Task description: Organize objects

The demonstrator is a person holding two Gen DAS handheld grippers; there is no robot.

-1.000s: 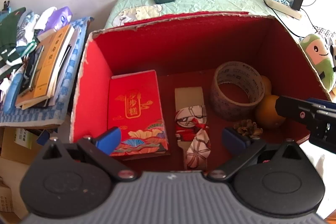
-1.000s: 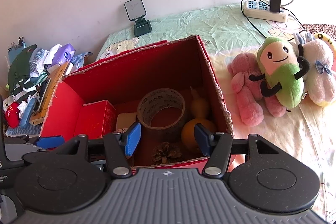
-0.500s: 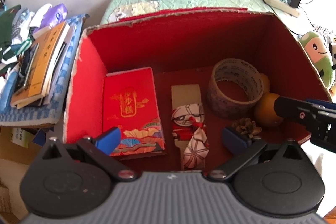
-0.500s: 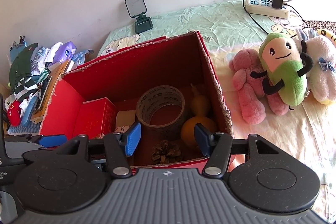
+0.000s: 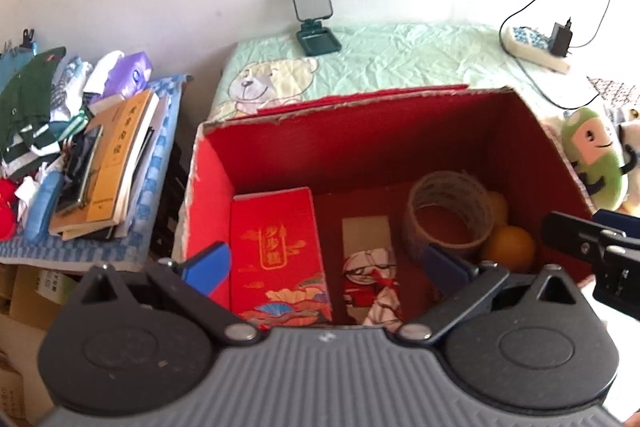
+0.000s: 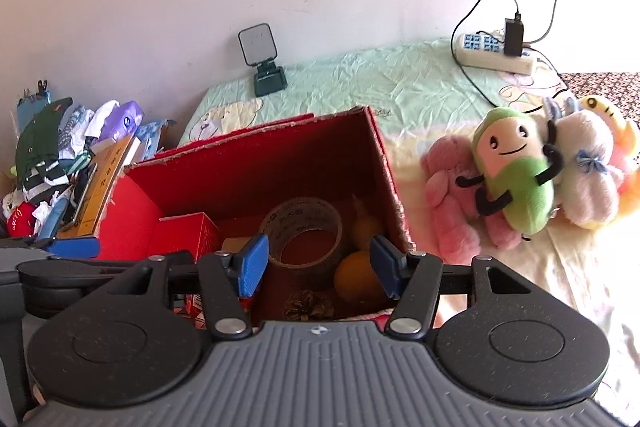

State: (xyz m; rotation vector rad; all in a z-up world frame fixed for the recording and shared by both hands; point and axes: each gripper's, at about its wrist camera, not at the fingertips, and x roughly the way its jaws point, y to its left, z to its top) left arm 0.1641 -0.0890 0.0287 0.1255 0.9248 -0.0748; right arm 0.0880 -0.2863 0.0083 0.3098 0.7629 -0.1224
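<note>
An open red box [image 5: 360, 131] [image 6: 248, 171] sits on the bed. Inside lie a red packet [image 5: 276, 247], a patterned cloth bow on a card [image 5: 376, 279], a tape roll [image 5: 448, 215] [image 6: 304, 231], an orange gourd [image 5: 508, 243] [image 6: 356, 271] and a pine cone [image 6: 308, 305]. My left gripper [image 5: 326, 265] hovers open above the box's near side, nothing between its blue pads. My right gripper [image 6: 318, 263] is open and empty over the box's right front corner. Several plush toys lie right of the box, among them a green one [image 6: 516, 179] and a pink one [image 6: 452, 195].
A green phone stand [image 5: 314, 19] stands on the bed by the wall. A power strip with a charger [image 6: 496, 53] lies at the back right. Left of the box, a pile of books and clothes [image 5: 80, 147] fills a side surface.
The left gripper has risen and tilted up, so the box sits lower and smaller in its view and more wall shows. The right gripper has barely moved. Both stayed open.
</note>
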